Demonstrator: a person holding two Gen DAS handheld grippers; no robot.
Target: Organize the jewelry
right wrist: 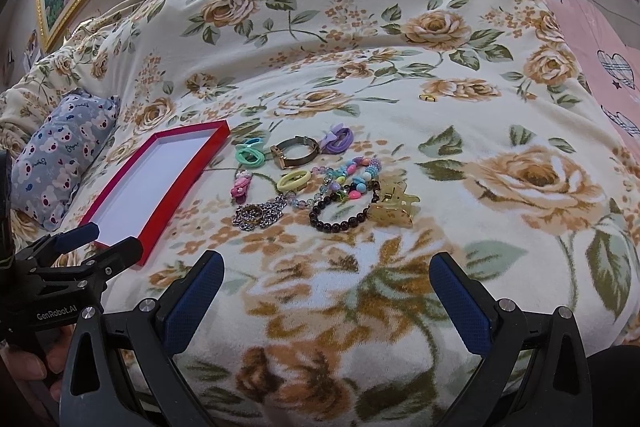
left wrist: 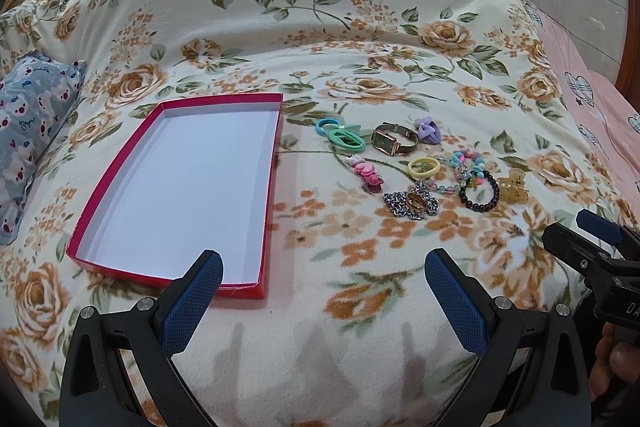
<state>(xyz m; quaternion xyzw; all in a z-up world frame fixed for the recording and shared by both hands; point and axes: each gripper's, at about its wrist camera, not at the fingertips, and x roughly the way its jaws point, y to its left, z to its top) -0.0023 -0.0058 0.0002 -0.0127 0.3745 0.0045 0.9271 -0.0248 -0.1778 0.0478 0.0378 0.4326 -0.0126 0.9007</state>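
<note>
Jewelry (right wrist: 320,187) (tangled beside the red box (left wrist: 276,155)) may snag together once either wide-spread, empty gripper, left (left wrist: 324,303) or right (right wrist: 326,307), grabs.

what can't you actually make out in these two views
- Small gold item far out on the blanket, right wrist view: too small to identify, and not seen in the left wrist view.
- Ring on the chain: too small to tell whether they are linked.
- Bead strands: overlapping, so the count is unclear.
- Right claw in the left wrist view: cut off by the frame edge.
</note>
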